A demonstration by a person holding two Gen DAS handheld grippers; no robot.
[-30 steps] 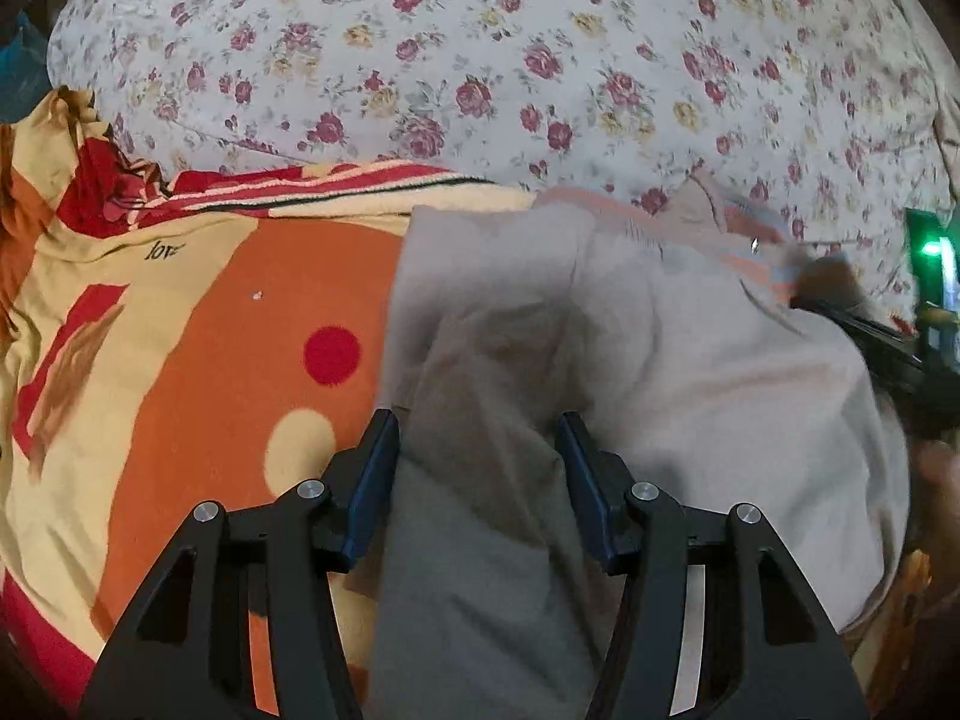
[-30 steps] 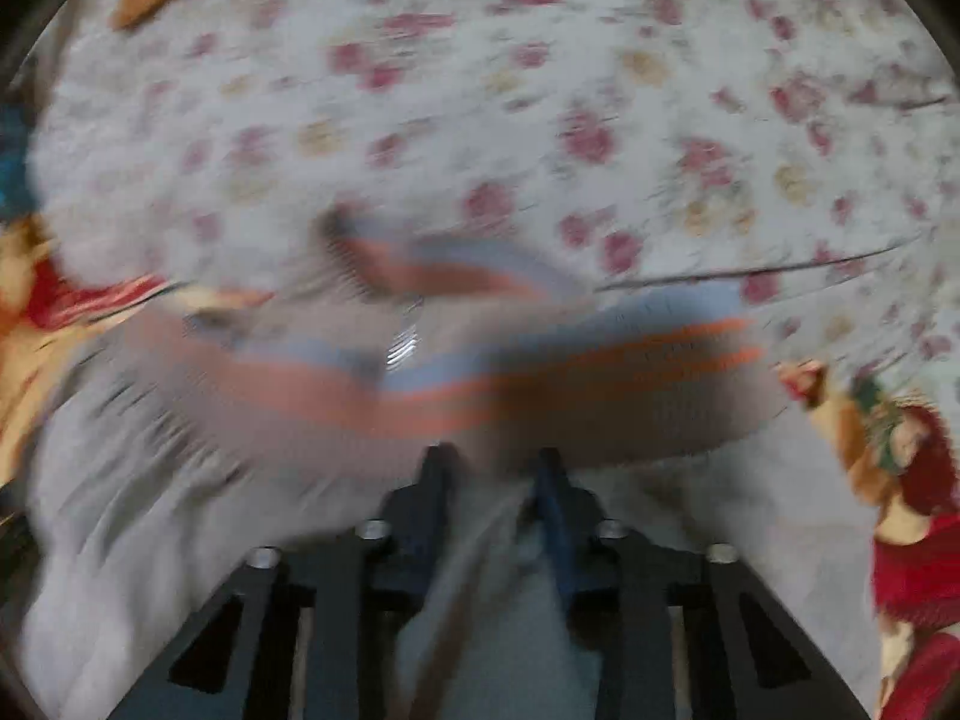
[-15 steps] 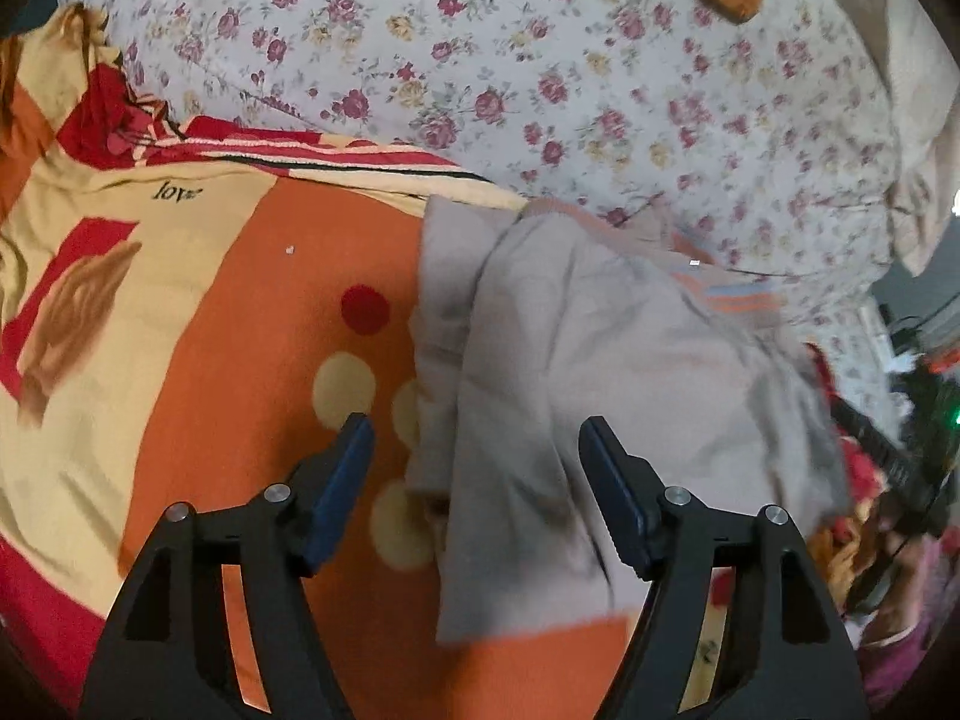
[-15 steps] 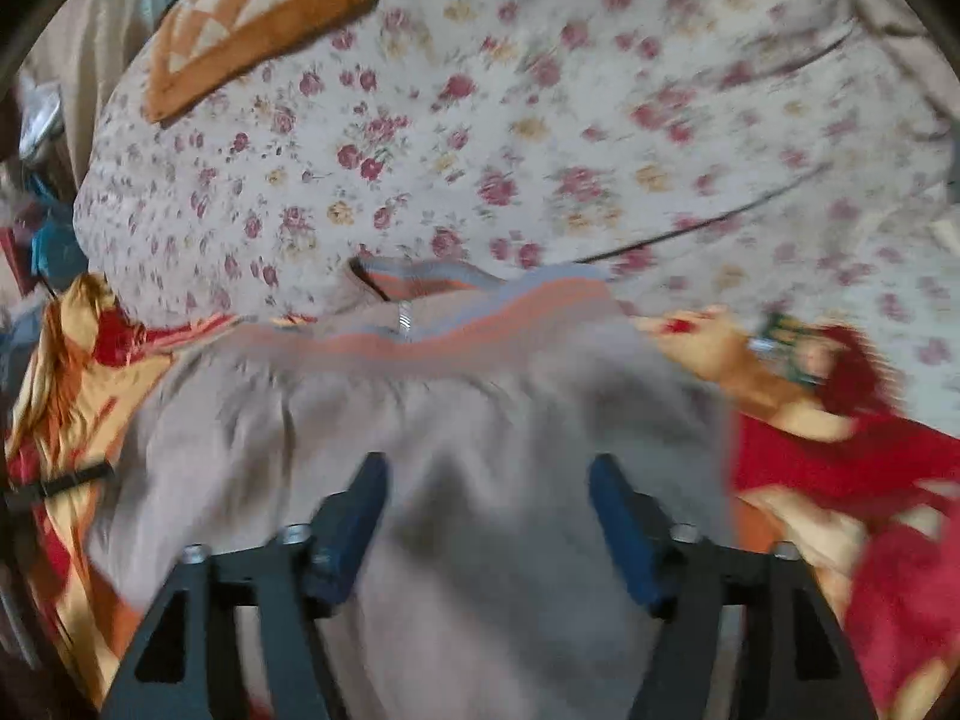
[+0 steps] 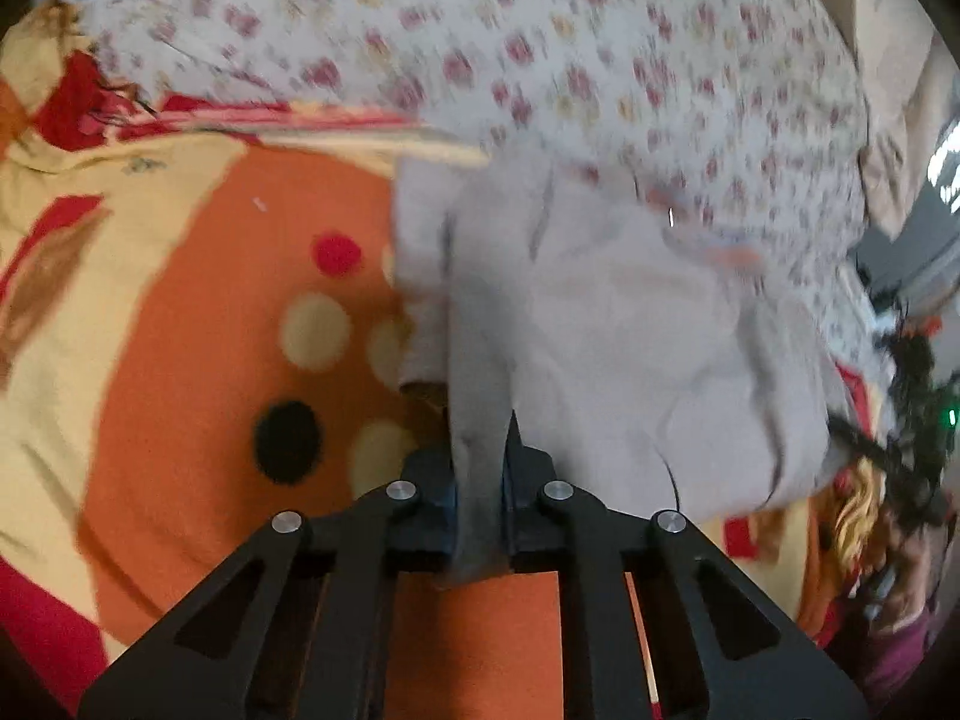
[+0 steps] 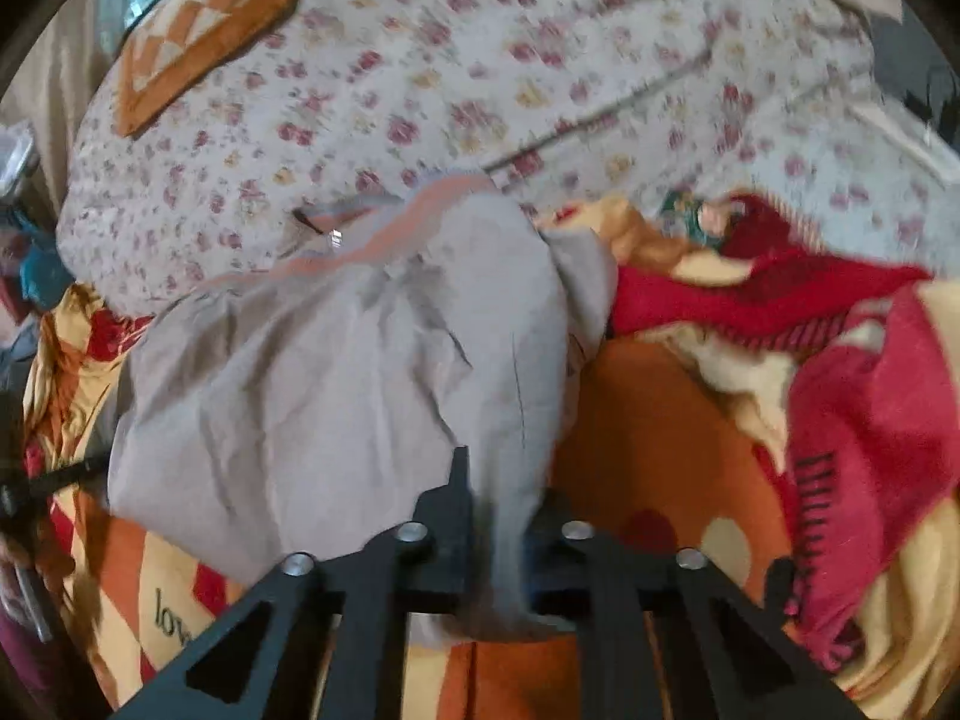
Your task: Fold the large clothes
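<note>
Left tongs (image 5: 480, 474) pressed together on a near edge of the grey trousers (image 5: 630, 330), a narrow strip of cloth bunched between the fingers and hanging through toward the camera. Right tongs (image 6: 501, 516) likewise pinching a gathered corner of the same grey trousers (image 6: 336, 372). Probably gripped at two points on the near hem so that the cloth can be lifted and carried over as one flap, with the far end left resting as an anchor.

Trousers lying on the orange and yellow blanket (image 5: 198, 360), spread between the two grips. From the left tongs, cloth fanning away and to the right. From the right tongs, cloth fanning away and to the left. Orange-striped waistband (image 6: 414, 222) at the far end, touching the floral bedsheet (image 6: 480, 72) beyond the blanket. Long axis therefore running from the tongs toward the waistband, waistband end pointing away. Surface creased and slack rather than taut; fold judged in progress, not yet laid flat. Patterned cushion (image 6: 198, 30) far beyond the waistband, well apart. Edges blurred.
</note>
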